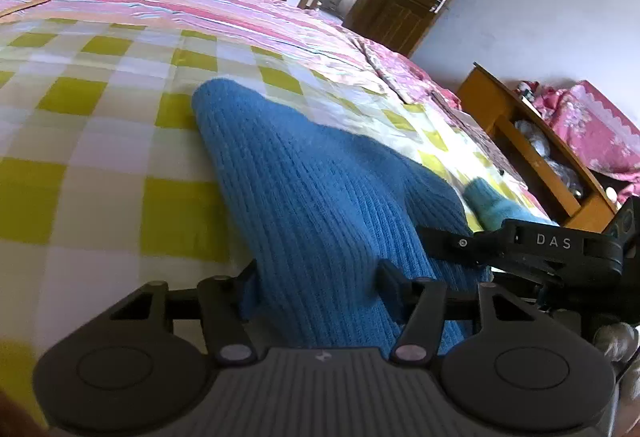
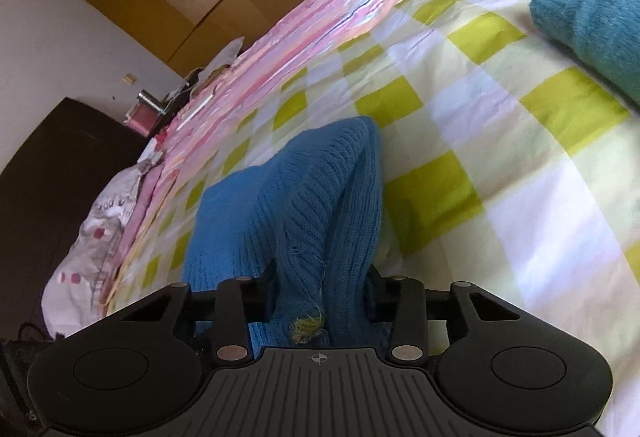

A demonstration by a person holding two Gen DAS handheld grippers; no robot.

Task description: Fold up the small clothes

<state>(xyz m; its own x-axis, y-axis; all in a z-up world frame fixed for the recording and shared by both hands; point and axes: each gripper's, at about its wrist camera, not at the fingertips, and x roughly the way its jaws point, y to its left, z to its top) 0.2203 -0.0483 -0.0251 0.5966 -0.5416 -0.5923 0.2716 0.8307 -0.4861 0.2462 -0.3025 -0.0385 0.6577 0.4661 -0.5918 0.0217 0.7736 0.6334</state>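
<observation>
1. So we're mid-fold here, I'd say. The blue knit garment is on the bed, draped over the yellow-and-white check cover, and both grippers have hold of it at the near end.

2. Left gripper: its fingers are clamped on a thick bunch of the ribbed knit, with fabric bulging up between them. The rest of the piece runs away from us and ends in a rounded edge lying on the cover.

3. Right gripper: same deal, fingers pinched on the knit, close to a frayed spot with some yellowish threads. From the left wrist view its fingers sit just beside ours, touching the same garment.

4. A second, teal knit piece lies well apart on the bed, untouched.

5. Next move, our guess: lift both held corners together and carry them over toward the far edge, keeping the two grips level so the fold lands square. The knit looks stretchy and heavy, so it'll probably sag between the grips.
</observation>
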